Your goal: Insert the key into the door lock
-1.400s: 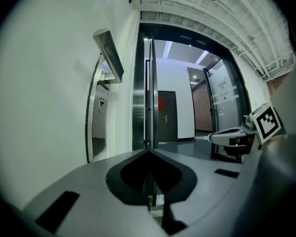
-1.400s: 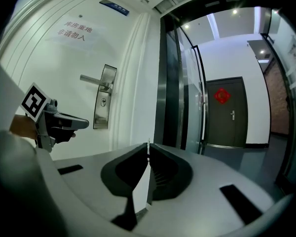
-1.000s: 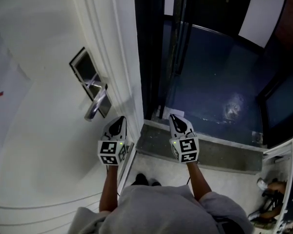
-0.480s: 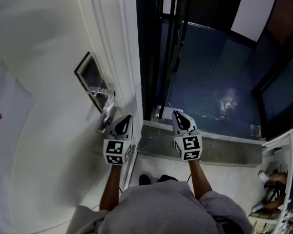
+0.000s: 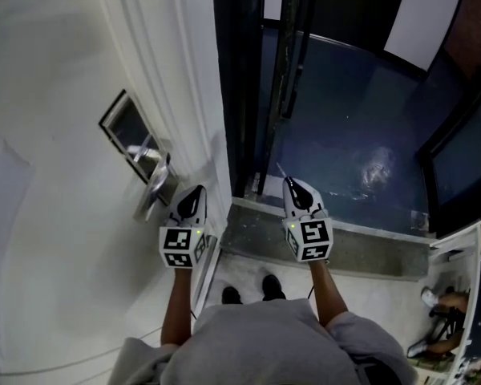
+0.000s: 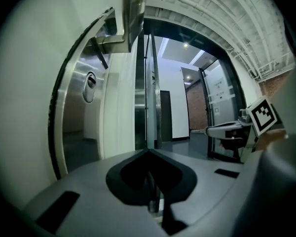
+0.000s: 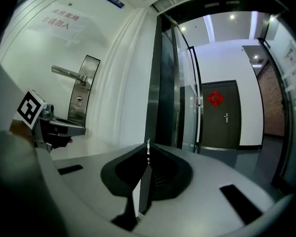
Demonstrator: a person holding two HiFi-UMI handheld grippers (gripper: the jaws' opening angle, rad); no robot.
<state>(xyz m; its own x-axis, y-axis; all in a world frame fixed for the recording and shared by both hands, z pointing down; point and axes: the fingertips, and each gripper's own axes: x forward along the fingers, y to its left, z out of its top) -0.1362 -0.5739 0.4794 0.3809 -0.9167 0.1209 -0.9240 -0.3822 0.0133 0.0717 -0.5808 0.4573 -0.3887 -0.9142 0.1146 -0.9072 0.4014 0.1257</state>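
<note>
Two tools point forward beside the edge of the white door (image 5: pixel 56 95), and the last second has brought only small shifts. The person's shoes (image 5: pixel 271 284) have shuffled on the threshold. The left tool (image 5: pixel 191 192), which nearly brushed the lever handle (image 5: pixel 154 184) half a second ago, now stands a little clear of it. Its jaws are pressed together with nothing between them.

The right tool (image 5: pixel 293 184) has kept its place in front of the dark opening past the door's edge. Its jaws pinch the key (image 7: pixel 148 148), whose thin blade juts from the tips. The key is still well apart from the lock: the keyhole (image 6: pixel 90 80) sits in the steel lock plate (image 5: pixel 122 127) below the handle's root, and the left tool stands between it and the key.

My reading is that the approach has barely begun. The repositioning seems to square the person to the door, but the key has not closed on the keyhole. It likely needs to swing across to the left and line up with the slot.
</note>
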